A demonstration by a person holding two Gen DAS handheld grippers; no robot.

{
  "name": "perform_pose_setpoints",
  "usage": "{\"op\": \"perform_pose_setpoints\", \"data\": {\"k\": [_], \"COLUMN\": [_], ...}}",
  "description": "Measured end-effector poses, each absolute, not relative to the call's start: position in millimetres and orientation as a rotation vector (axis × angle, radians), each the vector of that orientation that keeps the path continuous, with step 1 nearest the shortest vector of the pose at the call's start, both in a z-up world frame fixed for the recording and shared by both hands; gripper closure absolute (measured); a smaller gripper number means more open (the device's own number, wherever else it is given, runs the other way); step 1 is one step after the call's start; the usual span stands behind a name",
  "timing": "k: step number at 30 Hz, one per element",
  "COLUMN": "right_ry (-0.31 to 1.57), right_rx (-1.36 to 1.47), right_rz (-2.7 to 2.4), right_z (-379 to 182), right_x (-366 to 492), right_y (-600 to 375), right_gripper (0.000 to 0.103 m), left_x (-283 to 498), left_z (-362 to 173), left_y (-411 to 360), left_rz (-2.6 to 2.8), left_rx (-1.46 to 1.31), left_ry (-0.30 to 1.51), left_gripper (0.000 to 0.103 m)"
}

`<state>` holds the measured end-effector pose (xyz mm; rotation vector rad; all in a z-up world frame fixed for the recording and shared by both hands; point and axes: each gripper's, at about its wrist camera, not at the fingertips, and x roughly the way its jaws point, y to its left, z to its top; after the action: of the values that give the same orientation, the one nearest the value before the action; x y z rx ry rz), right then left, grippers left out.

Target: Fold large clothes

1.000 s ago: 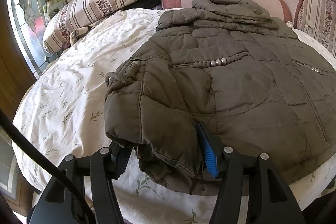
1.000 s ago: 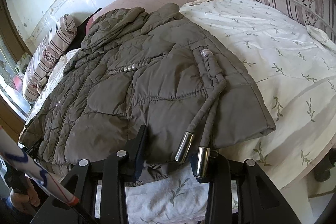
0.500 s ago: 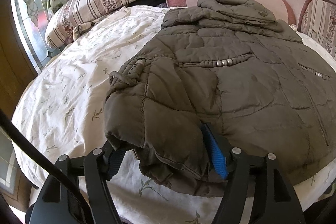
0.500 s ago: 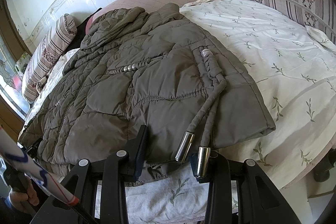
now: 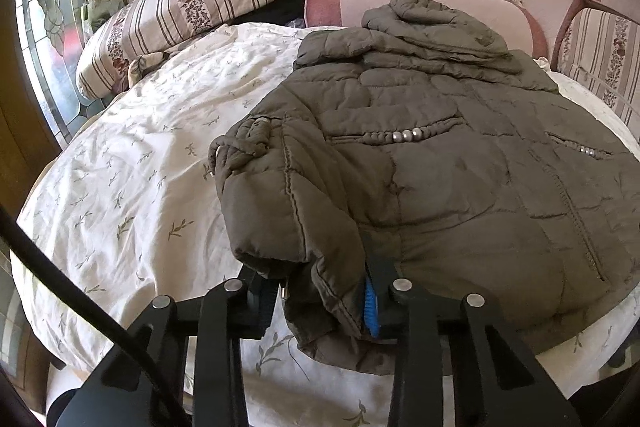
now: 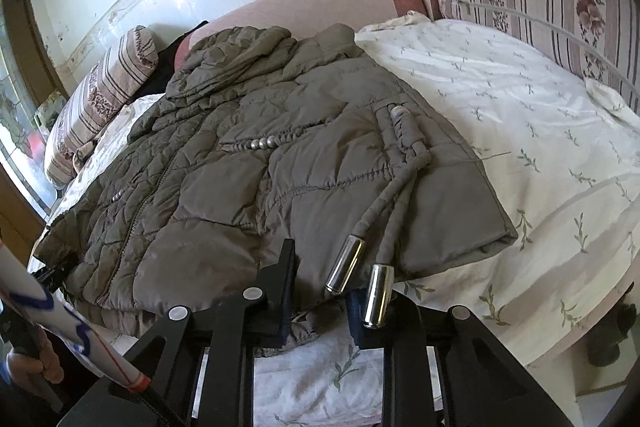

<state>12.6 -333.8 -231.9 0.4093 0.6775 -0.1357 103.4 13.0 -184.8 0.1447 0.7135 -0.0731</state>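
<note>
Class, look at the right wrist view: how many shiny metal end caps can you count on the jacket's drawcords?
2. One metal cap lies on the jacket hem; the other sits just right of it, overhanging the hem by the right claw. Others may be hidden underneath.

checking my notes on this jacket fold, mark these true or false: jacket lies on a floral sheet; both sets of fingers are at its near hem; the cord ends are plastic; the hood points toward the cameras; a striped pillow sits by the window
1. Jacket lies on the floral sheet: true.
2. Left gripper and right gripper have their fingers at the near hem: true, closing on fabric.
3. Cord ends are plastic: false, shiny metal.
4. Hood points toward the cameras: false, it lies at the far end.
5. Striped pillow sits by the window: true.
</note>
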Motion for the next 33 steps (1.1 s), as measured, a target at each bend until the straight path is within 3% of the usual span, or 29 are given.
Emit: {"op": "perform_pose_setpoints", "data": {"k": [33], "right_ry": [0.619], "right_rx": [0.410], "right_rz": [-0.097], "right_z": [-219], "right_x": [-15], "right_y": [-336], "right_gripper": [0.088], "left_x": [89], "left_z": [-175], "left_y": [16], "left_rz": [-0.079], "left_rx": [0.161], "left_ry": [0.654], "left_gripper": [0.077]}}
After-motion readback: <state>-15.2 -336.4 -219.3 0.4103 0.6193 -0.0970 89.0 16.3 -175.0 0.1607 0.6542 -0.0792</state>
